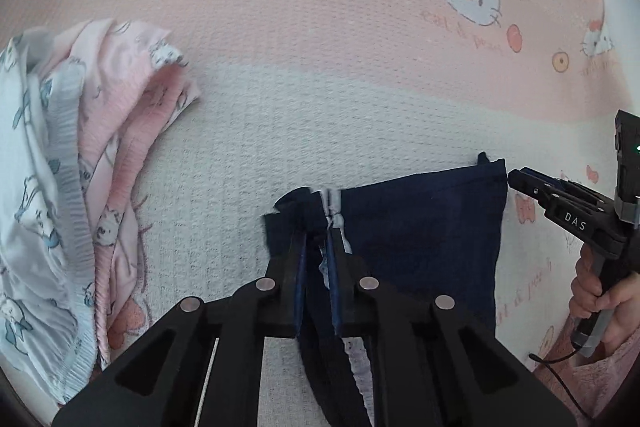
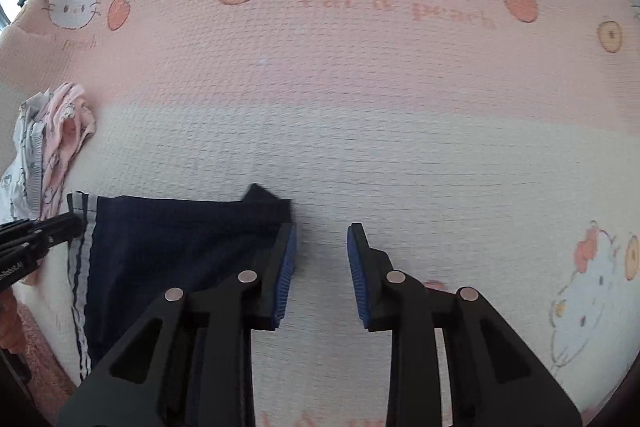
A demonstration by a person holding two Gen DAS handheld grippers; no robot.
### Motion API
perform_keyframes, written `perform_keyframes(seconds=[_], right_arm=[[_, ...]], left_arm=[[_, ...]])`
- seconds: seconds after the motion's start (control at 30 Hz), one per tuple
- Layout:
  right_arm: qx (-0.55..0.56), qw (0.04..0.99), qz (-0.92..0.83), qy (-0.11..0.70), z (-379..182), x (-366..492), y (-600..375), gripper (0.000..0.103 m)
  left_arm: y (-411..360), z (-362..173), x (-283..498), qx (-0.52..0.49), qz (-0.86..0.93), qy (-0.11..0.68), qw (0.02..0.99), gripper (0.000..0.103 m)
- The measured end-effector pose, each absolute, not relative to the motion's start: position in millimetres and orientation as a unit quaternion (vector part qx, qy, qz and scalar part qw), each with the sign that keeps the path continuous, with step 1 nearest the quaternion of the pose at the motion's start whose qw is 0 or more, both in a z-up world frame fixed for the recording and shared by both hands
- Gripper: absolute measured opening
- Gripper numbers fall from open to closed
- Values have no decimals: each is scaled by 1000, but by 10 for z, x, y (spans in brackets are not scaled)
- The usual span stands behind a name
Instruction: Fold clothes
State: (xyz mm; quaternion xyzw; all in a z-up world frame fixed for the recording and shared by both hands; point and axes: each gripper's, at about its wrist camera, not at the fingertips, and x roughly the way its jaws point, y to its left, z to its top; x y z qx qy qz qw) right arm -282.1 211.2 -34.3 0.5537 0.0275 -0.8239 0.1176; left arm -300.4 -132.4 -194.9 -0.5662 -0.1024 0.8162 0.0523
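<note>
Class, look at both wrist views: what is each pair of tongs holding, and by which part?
The left tongs are shut on the navy shorts, gripping the striped side edge. The right tongs are open beside the opposite edge, holding nothing.

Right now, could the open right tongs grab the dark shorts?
Probably yes: the right tongs stand open beside the shorts' corner, with only bare blanket between. The left tongs already pinch the other edge.

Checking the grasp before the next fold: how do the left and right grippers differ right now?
The left gripper is shut on the striped edge of the navy garment; the right gripper is open, holding nothing, beside the garment's other edge. Both have black fingers with blue pads.
</note>
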Motion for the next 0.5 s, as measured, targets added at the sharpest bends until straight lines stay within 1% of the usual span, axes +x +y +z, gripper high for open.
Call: perform_keyframes(seconds=[0.07,0.13,0.2,0.27,0.37,0.43,0.5], right_arm=[[560,122,-819,-9,-297,-2872,2316,27],[573,143,-805,-56,-283,-2951,2377,31],[574,179,-794,-86,-258,-3001,2319,46],[578,192,-790,-69,-307,-2999,2178,46],[584,202,-785,-30,-402,-2983,1946,46],[589,180,-788,-21,-501,-3053,1829,46],[584,147,-798,-34,-522,-3086,1830,46]], left_arm=[[-1249,-1934,-3083,-569,817,-73,49,11],[-1315,-1954,-3092,-577,811,-92,44,11],[-1448,-1997,-3000,-590,797,-122,28,11],[-1556,-2054,-2879,-602,790,-119,-6,11],[-1708,-2127,-2800,-617,776,-127,-32,11],[-1757,-2132,-2809,-617,775,-133,-41,11],[-1801,-2134,-2822,-616,774,-138,-49,11]])
